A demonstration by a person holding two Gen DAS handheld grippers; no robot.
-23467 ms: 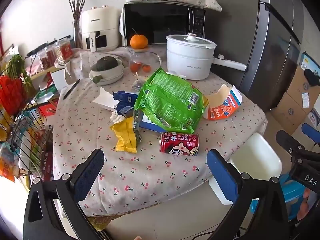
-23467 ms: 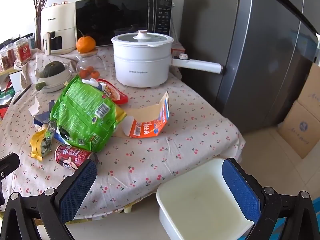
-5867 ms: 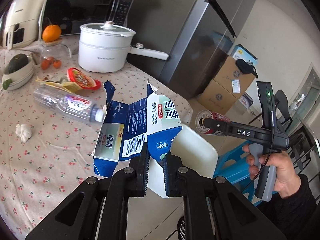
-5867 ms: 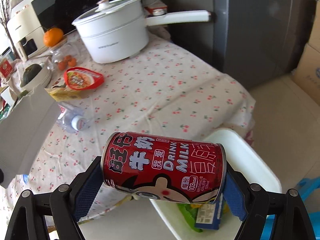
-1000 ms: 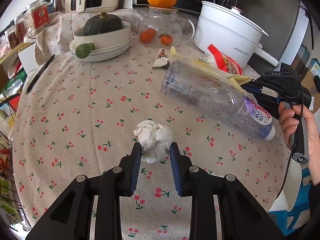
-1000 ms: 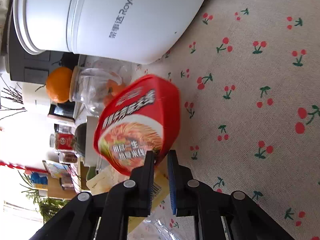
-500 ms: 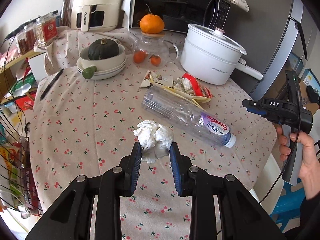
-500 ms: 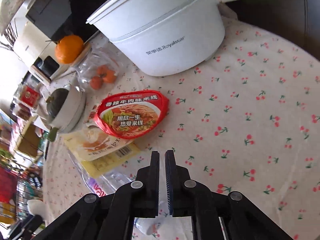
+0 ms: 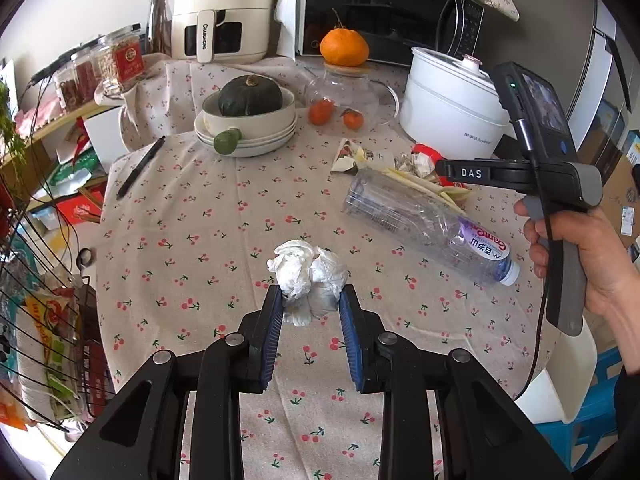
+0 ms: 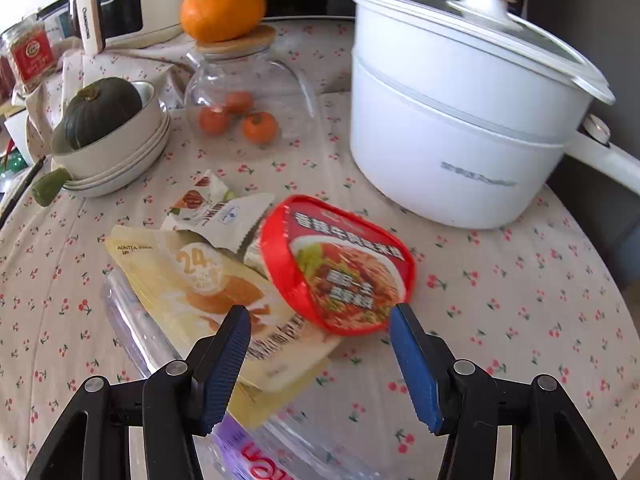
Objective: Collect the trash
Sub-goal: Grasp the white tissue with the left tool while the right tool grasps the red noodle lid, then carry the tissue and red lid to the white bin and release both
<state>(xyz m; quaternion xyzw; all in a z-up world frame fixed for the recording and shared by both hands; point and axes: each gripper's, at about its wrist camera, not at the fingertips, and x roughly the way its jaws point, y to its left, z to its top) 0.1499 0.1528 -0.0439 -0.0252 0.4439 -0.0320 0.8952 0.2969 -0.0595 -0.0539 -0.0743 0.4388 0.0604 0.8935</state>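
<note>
My left gripper (image 9: 311,314) is shut on a crumpled white tissue (image 9: 307,272) and holds it above the cherry-print tablecloth (image 9: 200,216). My right gripper (image 10: 320,344) is open and empty, its tips on either side of the near edge of a red noodle-cup lid (image 10: 340,264). The lid lies on a yellow snack wrapper (image 10: 208,288) and a small white wrapper (image 10: 216,208). An empty clear plastic bottle (image 9: 428,224) lies on its side under them; it also shows in the right wrist view (image 10: 280,452). In the left wrist view the right gripper (image 9: 444,170) hovers over the wrappers.
A white electric pot (image 10: 460,120) stands behind the lid. A glass teapot with small oranges (image 10: 248,92), a stack of bowls with a dark squash (image 10: 108,136), an air fryer (image 9: 220,12) and a microwave (image 9: 380,8) sit further back. A white bin (image 9: 560,380) stands beside the table.
My right gripper has opened and come down close to the red lid. My left gripper still holds the tissue and has lifted it slightly.
</note>
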